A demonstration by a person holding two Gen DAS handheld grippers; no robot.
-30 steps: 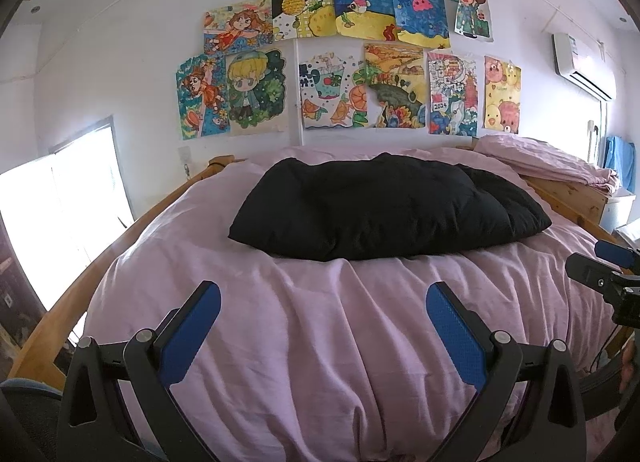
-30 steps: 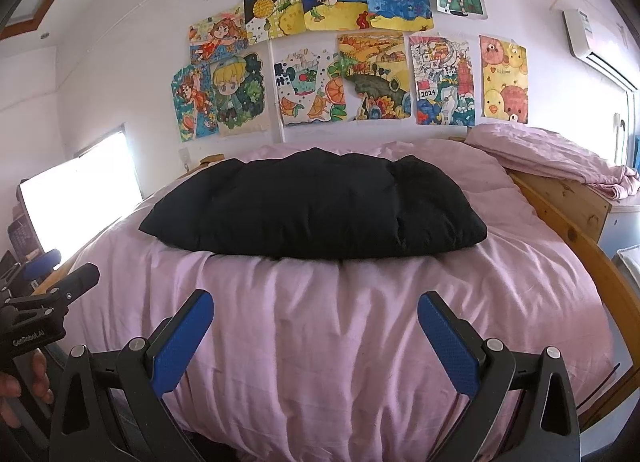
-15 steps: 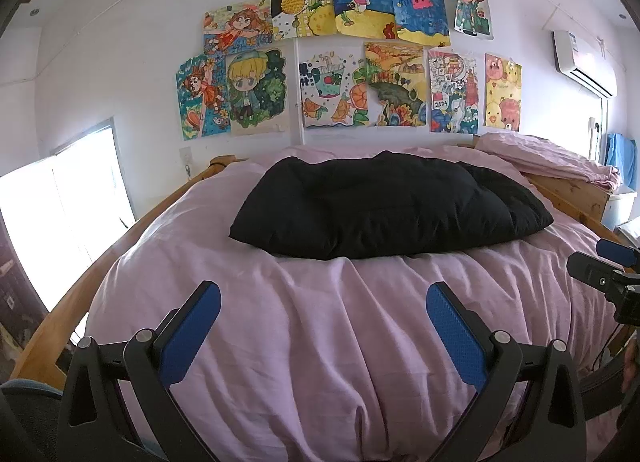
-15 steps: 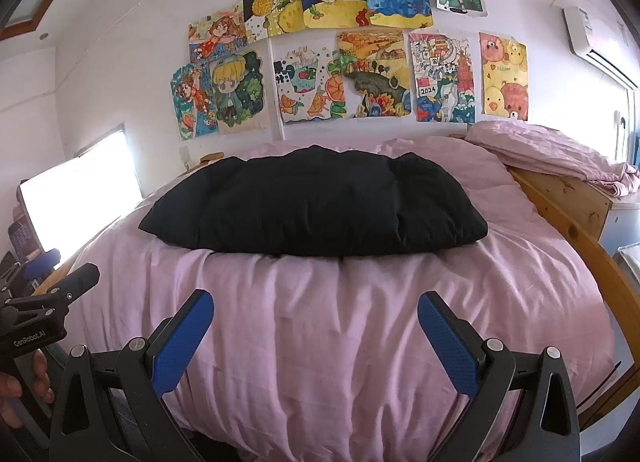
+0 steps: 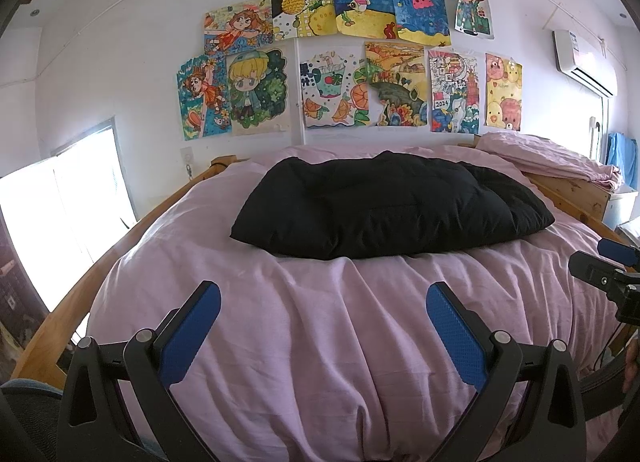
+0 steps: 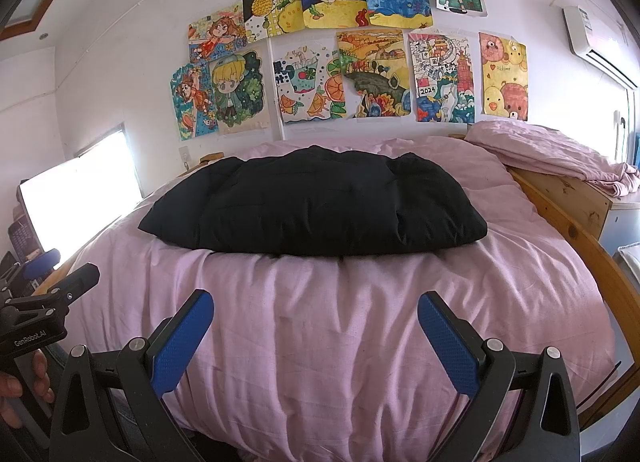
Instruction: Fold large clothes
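A black puffy garment (image 5: 392,208) lies as a compact folded bundle across the far half of a bed covered in a pink sheet (image 5: 320,322); it also shows in the right wrist view (image 6: 316,206). My left gripper (image 5: 323,304) is open and empty, held over the near part of the bed, well short of the garment. My right gripper (image 6: 315,312) is open and empty, likewise short of the garment. The right gripper shows at the right edge of the left wrist view (image 5: 604,274), and the left gripper shows at the left edge of the right wrist view (image 6: 44,294).
A wooden bed frame (image 6: 580,230) runs along both sides. Folded pink bedding (image 6: 560,154) lies on a wooden unit at the far right. Children's drawings (image 5: 340,58) cover the back wall. A bright window (image 5: 60,214) is at left, an air conditioner (image 5: 584,62) at upper right.
Both views have shifted very slightly; the garment sits a touch lower and nearer in frame. Both grippers stay open and empty.
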